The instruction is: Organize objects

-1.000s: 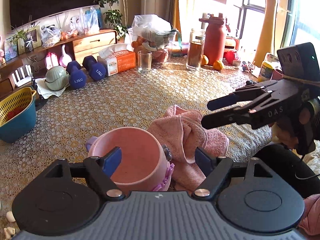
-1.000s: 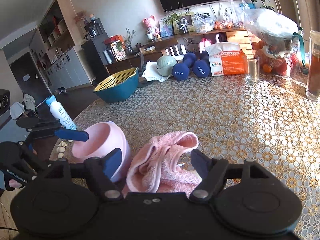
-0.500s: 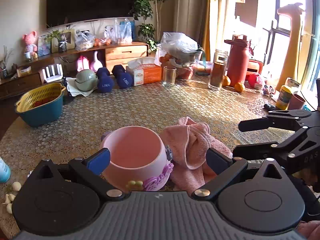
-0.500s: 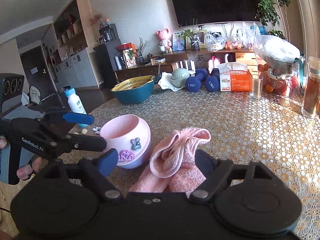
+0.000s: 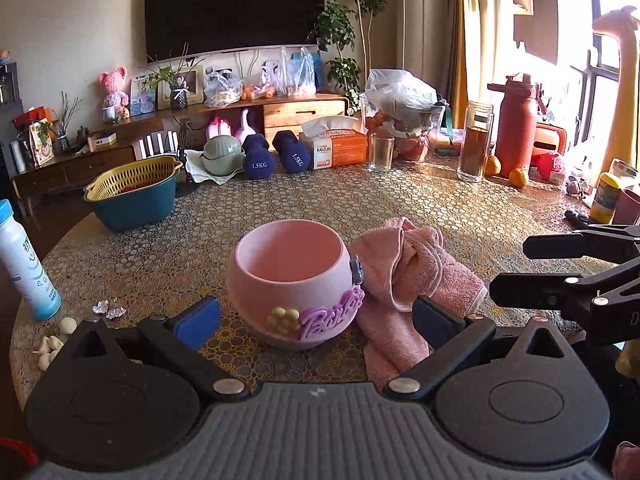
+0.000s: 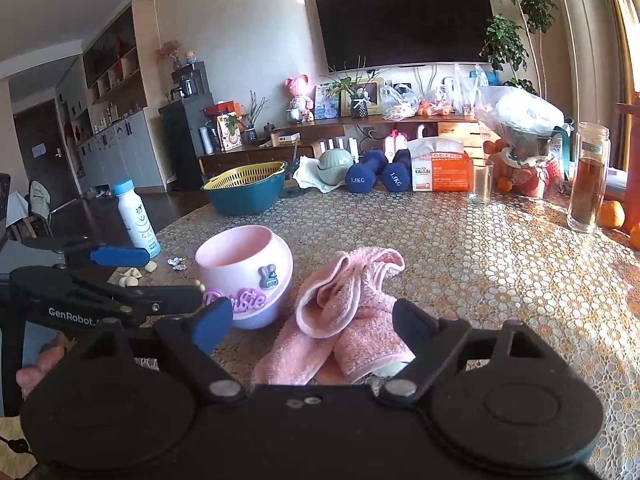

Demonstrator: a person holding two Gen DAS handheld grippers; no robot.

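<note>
Pink round plastic pot [image 5: 286,276], purple lettering; pink terry towel [image 5: 416,276]; worktop [image 5: 400,200] gold-and-white floral lace pattern; far navy dumbbells [image 5: 276,156].

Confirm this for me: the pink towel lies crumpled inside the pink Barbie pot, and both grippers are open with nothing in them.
Not quite. The pink towel lies crumpled on the table beside the pink Barbie pot, not inside it; the left wrist view shows the pot's interior bare. The rest holds: the left gripper and right gripper are both open with nothing in them.
</note>
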